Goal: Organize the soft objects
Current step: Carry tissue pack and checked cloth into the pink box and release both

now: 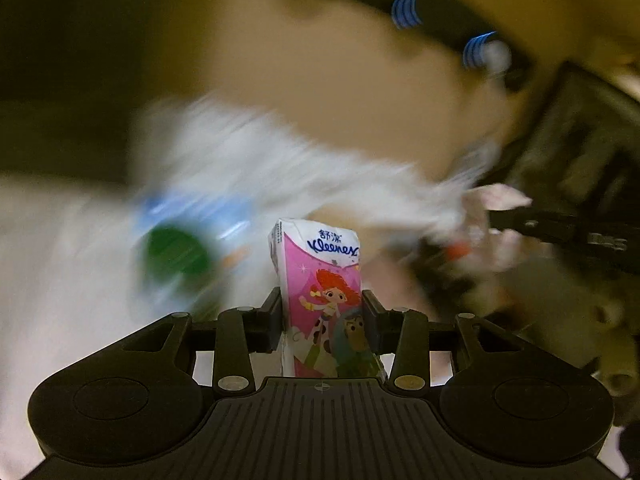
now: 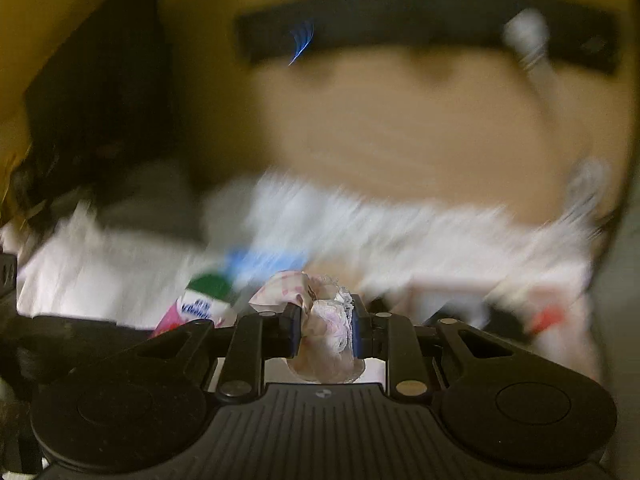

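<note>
tissue pack (image 1: pixel 324 300) upright between left claw (image 1: pixel 322 312) pads

Surface: I see a tan tabletop (image 2: pixel 400 120), heavily blurred in both of my wrist views.
Far edge: a dark bar (image 2: pixel 420 20) runs along the back of it.
Middle: a white crumpled heap (image 1: pixel 260 160) lies across it; I cannot tell what it is made of.
Near left: a white pack with a blue band and a green patch (image 1: pixel 176 256).
Right: a small red-marked item (image 2: pixel 548 316), too smeared to name.
</note>
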`<state>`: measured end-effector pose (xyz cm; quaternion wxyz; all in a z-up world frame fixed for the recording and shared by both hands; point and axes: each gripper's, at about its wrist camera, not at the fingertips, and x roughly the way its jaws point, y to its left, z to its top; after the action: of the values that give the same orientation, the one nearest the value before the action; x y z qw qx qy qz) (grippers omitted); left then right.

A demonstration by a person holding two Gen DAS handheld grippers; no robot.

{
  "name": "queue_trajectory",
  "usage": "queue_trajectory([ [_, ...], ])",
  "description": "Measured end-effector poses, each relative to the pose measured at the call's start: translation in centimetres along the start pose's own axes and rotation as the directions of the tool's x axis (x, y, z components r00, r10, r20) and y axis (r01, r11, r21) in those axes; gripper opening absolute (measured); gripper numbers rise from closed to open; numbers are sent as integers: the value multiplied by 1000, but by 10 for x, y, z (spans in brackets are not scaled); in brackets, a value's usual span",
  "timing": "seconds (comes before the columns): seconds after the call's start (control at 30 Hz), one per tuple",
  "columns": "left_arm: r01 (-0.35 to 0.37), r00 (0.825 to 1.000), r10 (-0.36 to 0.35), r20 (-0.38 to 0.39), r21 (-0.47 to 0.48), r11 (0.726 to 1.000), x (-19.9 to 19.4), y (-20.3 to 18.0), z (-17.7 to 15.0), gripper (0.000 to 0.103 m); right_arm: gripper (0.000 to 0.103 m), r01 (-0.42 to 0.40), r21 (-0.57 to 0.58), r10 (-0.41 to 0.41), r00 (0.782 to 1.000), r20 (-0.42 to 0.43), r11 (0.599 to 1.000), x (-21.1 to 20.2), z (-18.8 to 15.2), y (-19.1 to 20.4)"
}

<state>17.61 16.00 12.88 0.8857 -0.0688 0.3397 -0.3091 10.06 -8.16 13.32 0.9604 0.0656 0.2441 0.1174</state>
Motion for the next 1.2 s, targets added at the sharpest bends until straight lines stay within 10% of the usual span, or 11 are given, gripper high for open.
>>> queue_trajectory([
  [0.2, 276, 961, -275, 26, -107, 955, 81, -68, 34, 49, 23, 178, 61, -182, 981, 70, 982, -38, 37, -83],
  [0.37, 138, 983, -143, -118, -50, 989, 170, -101, 0, 50, 23, 227, 214, -228, 973, -23, 950, -12, 23, -141],
  [0.63, 138, 984, -135, -114, 20, 990, 173, -115, 4, 51, 24, 250, 396, -159, 955, -249, 884, 74, -36, -190],
  [0.83, 153, 982, -151, -111, 9, 988, 149, -110, 6, 51, 26, 239, 374, -154, 957, -244, 896, 78, -43, -189],
  [0.97, 157, 978, -154, -137, 7, 988, 149, -112, 3, 21, 54, 257, 325, -185, 954, -237, 910, 67, -33, -182],
  [1.2, 160, 973, -155, -169, 15, 987, 178, -129, -5, 22, 58, 219, 264, -201, 975, -92, 939, 13, -4, -155],
])
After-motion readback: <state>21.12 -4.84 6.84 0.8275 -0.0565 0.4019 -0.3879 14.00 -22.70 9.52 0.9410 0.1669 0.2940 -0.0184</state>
